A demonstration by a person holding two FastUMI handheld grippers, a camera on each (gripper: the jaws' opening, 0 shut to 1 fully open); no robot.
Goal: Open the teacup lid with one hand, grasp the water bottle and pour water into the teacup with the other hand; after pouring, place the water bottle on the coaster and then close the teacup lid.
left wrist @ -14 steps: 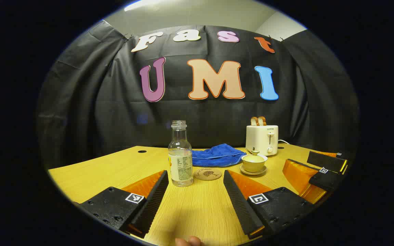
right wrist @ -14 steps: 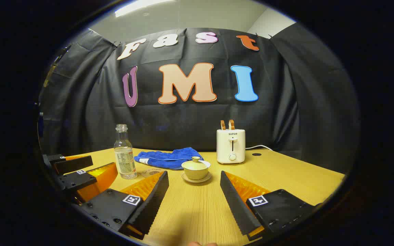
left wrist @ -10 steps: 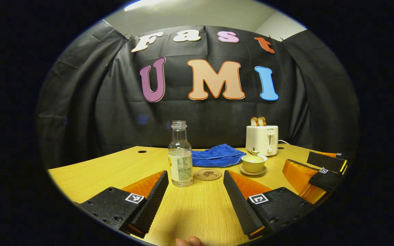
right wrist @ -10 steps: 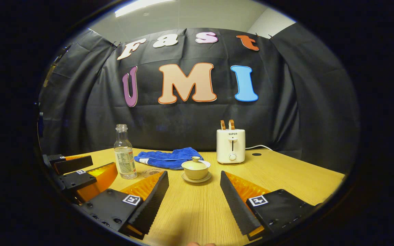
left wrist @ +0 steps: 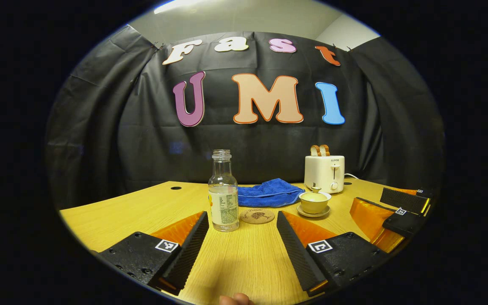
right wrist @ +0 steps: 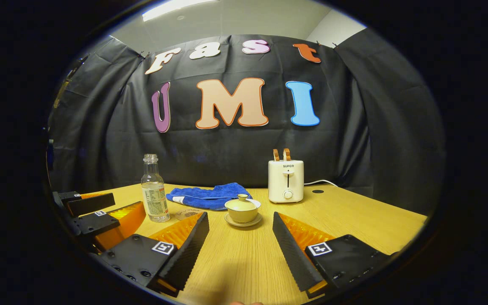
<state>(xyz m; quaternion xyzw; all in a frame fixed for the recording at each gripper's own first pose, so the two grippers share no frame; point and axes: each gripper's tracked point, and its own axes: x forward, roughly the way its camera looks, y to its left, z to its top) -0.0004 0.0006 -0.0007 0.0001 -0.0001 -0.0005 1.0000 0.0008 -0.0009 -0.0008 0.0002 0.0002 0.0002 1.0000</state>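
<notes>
- The wooden table (left wrist: 142,207) carries all task items; the black cloth wall stands behind.
- The left gripper (left wrist: 242,250) is spread, empty, facing the water bottle (left wrist: 223,192), which stands just beside the coaster (left wrist: 257,216).
- The right gripper (right wrist: 239,250) is spread, empty, facing the lidded teacup (right wrist: 242,210).
- Risk: the tall, uncapped bottle may tip or spill if a finger strikes it off-centre.
- Risk: the small lid knob (right wrist: 242,197) may slip from the fingers.
</notes>
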